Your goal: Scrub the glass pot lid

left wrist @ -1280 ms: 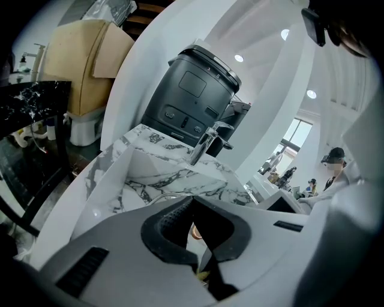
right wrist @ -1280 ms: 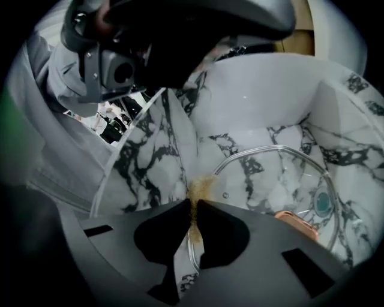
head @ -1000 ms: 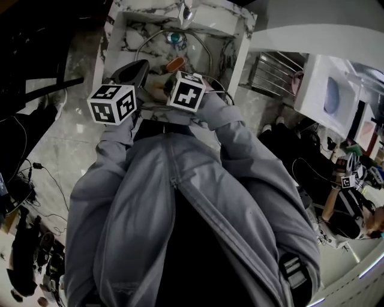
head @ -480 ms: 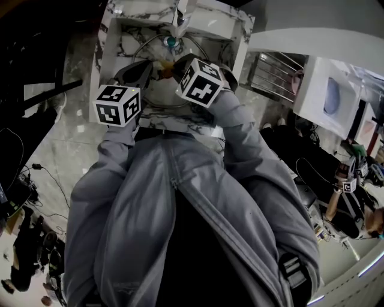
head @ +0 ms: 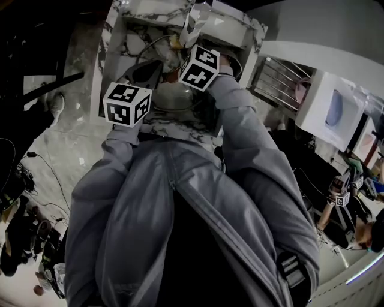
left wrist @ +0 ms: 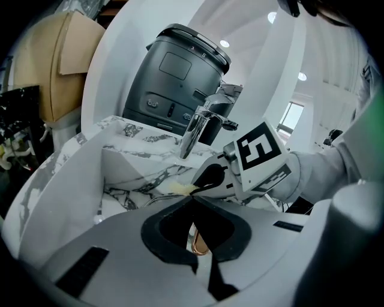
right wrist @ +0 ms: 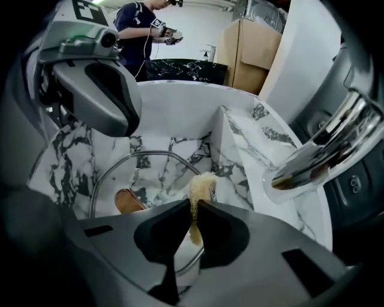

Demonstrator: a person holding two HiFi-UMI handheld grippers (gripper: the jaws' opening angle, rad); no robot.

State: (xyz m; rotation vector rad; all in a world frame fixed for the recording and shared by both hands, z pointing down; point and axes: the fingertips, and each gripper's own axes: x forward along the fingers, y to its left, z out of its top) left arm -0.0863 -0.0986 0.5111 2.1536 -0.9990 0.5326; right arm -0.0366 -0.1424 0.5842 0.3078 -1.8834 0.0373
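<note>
The glass pot lid (right wrist: 150, 177), steel-rimmed with a brown handle (right wrist: 128, 201), lies in the marble sink (right wrist: 240, 138). My right gripper (right wrist: 195, 205) is shut on a yellow scrub sponge (right wrist: 202, 183) that pokes out over the lid's right side. My left gripper (left wrist: 193, 198) is shut, and nothing shows clamped at its tips. The lid's handle (left wrist: 200, 241) shows through the opening behind them. In the head view the left gripper (head: 149, 72) hovers at the lid's (head: 174, 99) left, and the right gripper (head: 180, 48) is further in, under the faucet (head: 195, 18).
The chrome faucet (right wrist: 318, 153) overhangs the sink close to my right gripper. A dark appliance (left wrist: 174, 78) stands behind the sink. The sink's front rim (head: 174, 127) is near the person's waist. A metal rack (head: 276, 75) sits to the right. A person (right wrist: 144, 24) stands in the background.
Both grippers have moved further into the sink. The right one, with the sponge, has travelled across the lid toward the faucet. The head view has shifted a little.
</note>
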